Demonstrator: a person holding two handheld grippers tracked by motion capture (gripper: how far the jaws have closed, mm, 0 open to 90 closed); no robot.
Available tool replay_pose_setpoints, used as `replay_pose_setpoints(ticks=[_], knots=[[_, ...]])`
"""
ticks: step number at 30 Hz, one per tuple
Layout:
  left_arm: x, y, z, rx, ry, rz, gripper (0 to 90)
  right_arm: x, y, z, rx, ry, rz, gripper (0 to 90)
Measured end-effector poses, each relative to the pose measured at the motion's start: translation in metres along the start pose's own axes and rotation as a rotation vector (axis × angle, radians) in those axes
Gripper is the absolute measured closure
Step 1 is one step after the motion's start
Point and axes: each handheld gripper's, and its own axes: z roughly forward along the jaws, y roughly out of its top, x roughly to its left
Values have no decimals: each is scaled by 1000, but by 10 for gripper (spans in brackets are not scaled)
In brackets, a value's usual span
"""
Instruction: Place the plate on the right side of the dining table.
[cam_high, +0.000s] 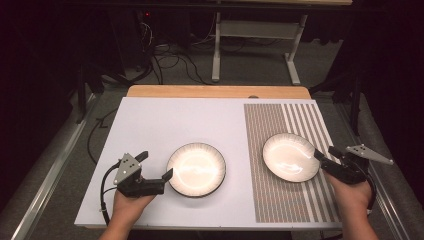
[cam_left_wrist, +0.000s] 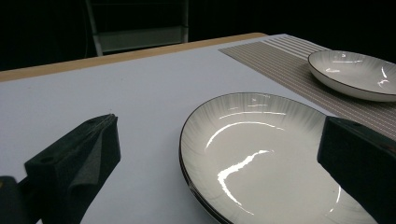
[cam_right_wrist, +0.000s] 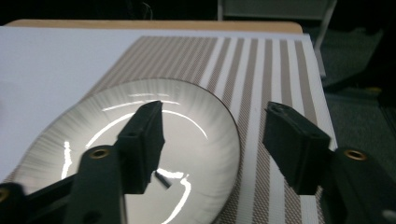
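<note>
Two white ribbed plates with thin dark rims lie on the table. The left plate (cam_high: 196, 169) (cam_left_wrist: 261, 154) rests on the white board. My left gripper (cam_high: 157, 165) (cam_left_wrist: 219, 154) is open at its left rim, one jaw over the bare board and one over the plate. The right plate (cam_high: 291, 156) (cam_right_wrist: 196, 107) (cam_left_wrist: 355, 72) sits on the striped placemat (cam_high: 280, 200) (cam_right_wrist: 261, 60). My right gripper (cam_high: 325, 152) (cam_right_wrist: 215, 140) is open at this plate's right edge. One jaw hangs over the plate, the other over the mat, and neither pad presses the rim.
The white board (cam_high: 165, 120) covers most of a wooden tabletop (cam_high: 215, 91). Beyond the far edge the floor holds black cables (cam_high: 165, 62) and a white table frame (cam_high: 260, 30). Metal rails (cam_high: 55, 165) run along both sides of the table.
</note>
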Motion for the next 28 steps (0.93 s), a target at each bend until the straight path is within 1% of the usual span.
replay_pose_setpoints(ticks=[1,3,5,6,8,9,10,11,12,14,16,17,21,23,25,28], knots=[[0,0,0,0,2,2,3,3,1,-2,-12,8,-9,353],[-1,1,-1,-6,4,1,3,11,4,-5,-34,41,-29,268],[-1,1,-2,-7,4,1,3,22,6,-5,-37,82,-47,190],[-2,1,-2,-8,3,2,3,26,7,-4,-41,93,-60,172],[-3,2,-3,-13,4,4,3,39,9,-5,-46,113,-89,132],[-3,2,-3,-14,3,7,3,47,10,-4,-48,140,-104,98],[-4,3,-3,-16,2,9,3,52,10,-4,-47,152,-113,68],[-4,3,-3,-15,3,13,3,60,11,-4,-46,171,-129,31],[-5,2,-3,-14,2,16,3,64,11,-4,-48,188,-140,13],[-5,2,-3,-13,1,16,3,78,11,-4,-52,227,-160,6],[-6,1,-2,-15,0,16,3,87,10,-5,-60,262,-176,6],[-6,1,-2,-12,0,19,3,95,10,-6,-65,275,-183,6],[-9,2,-3,-19,-2,23,3,115,6,-9,-80,330,-209,6],[-9,3,-4,-26,-2,30,3,123,5,-10,-74,344,-223,6],[-9,3,-5,-30,-1,29,3,127,4,-9,-70,356,-234,6],[-9,2,-7,-32,-2,23,3,129,3,-9,-64,353,-236,6]])
